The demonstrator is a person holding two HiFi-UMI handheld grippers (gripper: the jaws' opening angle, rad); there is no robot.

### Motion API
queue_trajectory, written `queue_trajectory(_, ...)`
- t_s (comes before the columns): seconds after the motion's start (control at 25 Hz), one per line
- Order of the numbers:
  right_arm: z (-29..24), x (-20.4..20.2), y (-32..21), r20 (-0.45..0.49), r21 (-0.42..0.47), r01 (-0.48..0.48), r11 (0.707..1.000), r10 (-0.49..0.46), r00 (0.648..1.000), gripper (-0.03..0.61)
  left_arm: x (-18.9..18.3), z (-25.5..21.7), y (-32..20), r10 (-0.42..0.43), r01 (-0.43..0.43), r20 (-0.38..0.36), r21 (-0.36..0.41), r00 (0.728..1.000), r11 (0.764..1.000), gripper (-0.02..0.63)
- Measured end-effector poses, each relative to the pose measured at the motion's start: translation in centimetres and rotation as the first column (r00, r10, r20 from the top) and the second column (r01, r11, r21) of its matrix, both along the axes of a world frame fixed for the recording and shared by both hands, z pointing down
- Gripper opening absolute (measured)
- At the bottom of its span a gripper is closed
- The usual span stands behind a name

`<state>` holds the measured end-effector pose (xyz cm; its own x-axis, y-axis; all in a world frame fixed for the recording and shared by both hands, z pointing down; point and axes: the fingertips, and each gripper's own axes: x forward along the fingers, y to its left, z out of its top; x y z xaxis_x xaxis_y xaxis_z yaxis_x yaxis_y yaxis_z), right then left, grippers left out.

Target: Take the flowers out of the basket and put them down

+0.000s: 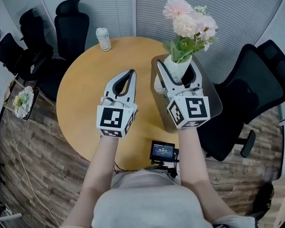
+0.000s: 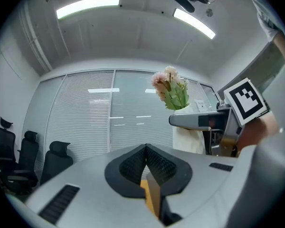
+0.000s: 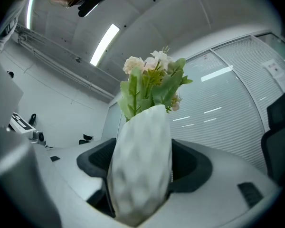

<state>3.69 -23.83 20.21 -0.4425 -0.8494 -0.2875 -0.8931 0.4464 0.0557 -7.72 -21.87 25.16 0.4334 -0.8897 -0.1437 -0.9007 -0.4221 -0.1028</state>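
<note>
A bunch of pink and cream flowers [image 1: 190, 25] with green leaves stands in a white dimpled vase [image 1: 176, 66]. My right gripper [image 1: 178, 68] is shut on the vase's body and holds it upright above the basket [image 1: 213, 101], a grey-brown bin at the table's right edge. In the right gripper view the vase [image 3: 140, 165] fills the gap between the jaws, with the flowers [image 3: 152, 84] above it. My left gripper [image 1: 130, 73] hovers over the table's middle, left of the basket, shut and empty. From the left gripper view [image 2: 146, 148] the flowers [image 2: 171, 90] show at the right.
The round wooden table [image 1: 85, 89] carries a white cup [image 1: 103, 38] at its far edge and a small screen device [image 1: 162, 151] at its near edge. Black office chairs [image 1: 71, 25] [image 1: 256, 84] stand around it. Another bouquet [image 1: 23, 102] lies at the far left.
</note>
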Motion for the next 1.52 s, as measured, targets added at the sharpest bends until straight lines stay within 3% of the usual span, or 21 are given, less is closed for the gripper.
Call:
queue_trajectory(0.24,-1.7,-2.9,0.8,0.013,0.029,0.002,1.000,-0.002,1.000,0.360,-3.1,-1.2,0.6,0.002,-0.002,-0.007,0.018,1.000,1.000,0.003)
queue_trajectory(0.44,-1.2,-7.5,1.9,0.023,0.031,0.002,1.000,-0.003,1.000,0.360,-7.8,-0.3,1.8,0.004,-0.004,-0.018,0.016,1.000,1.000,0.003)
queue_trajectory(0.76,0.1,-10.2,1.6,0.066,0.012,0.025,1.000,-0.026,0.997,0.360,-10.3,0.9,1.7,0.016,-0.016,-0.017,-0.014,1.000,1.000,0.003)
queue_trajectory(1.04,1.0,-10.4,0.9,0.073,-0.013,0.029,1.000,-0.027,0.997,0.360,-8.8,1.3,1.1,0.051,-0.052,-0.014,-0.033,0.999,0.998,0.003)
queue_trajectory(1.2,3.1,-14.5,-0.2,0.044,-0.017,0.020,1.000,-0.019,0.999,0.360,-12.3,3.2,0.2,0.070,-0.070,-0.017,-0.037,0.997,0.997,0.003)
queue_trajectory(1.52,5.8,-15.8,-2.3,0.009,-0.031,0.029,0.999,-0.029,1.000,0.360,-13.0,5.6,-1.7,0.093,-0.092,0.013,-0.041,0.996,0.995,0.003)
